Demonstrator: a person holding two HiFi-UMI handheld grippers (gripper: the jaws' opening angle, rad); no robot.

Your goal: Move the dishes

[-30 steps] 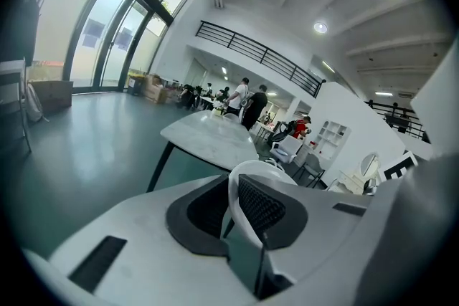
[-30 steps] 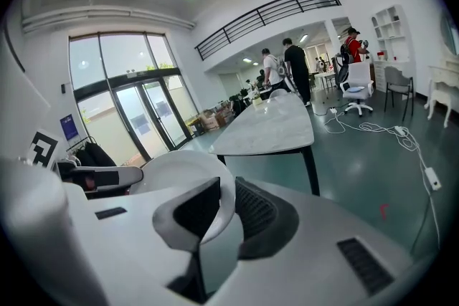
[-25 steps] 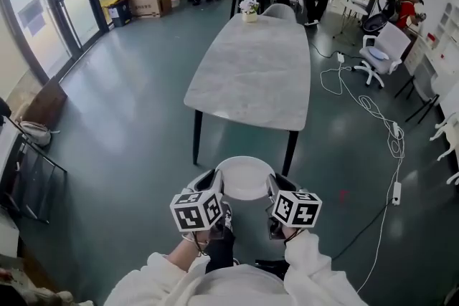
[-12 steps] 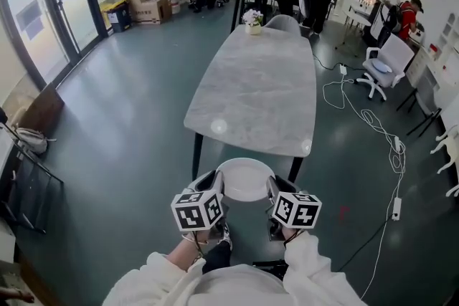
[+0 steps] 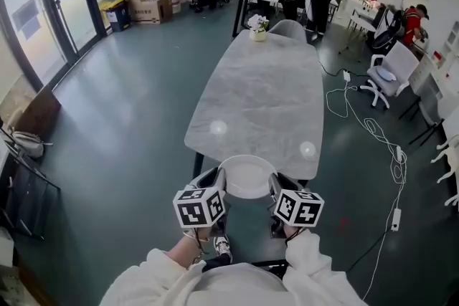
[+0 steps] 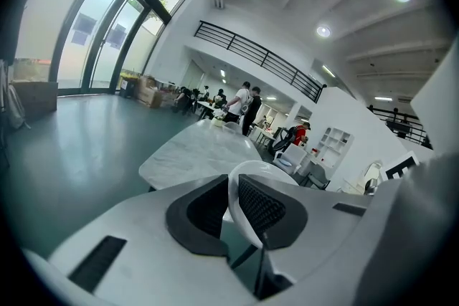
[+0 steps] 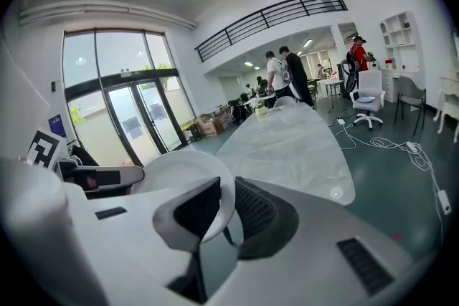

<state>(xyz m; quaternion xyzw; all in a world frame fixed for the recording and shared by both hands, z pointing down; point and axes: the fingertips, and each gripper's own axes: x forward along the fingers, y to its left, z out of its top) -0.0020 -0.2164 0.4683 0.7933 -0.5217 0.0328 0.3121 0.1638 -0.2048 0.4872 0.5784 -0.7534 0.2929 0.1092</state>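
Dish [image 5: 246, 179], clamped at opposite rims by left gripper [image 5: 215, 181] and right gripper [image 5: 275, 184], hides part of the table [image 5: 258, 97].

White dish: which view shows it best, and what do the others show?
The head view: nearly the whole white dish shows from above, between the left hand-held gripper and the right hand-held gripper. Each gripper view shows only part, its rim clamped.

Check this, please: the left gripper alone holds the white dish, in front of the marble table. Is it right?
Not alone. The right gripper is also shut on the rim of the white dish, opposite the left gripper; the right gripper view shows it. The dish is in front of the marble table.
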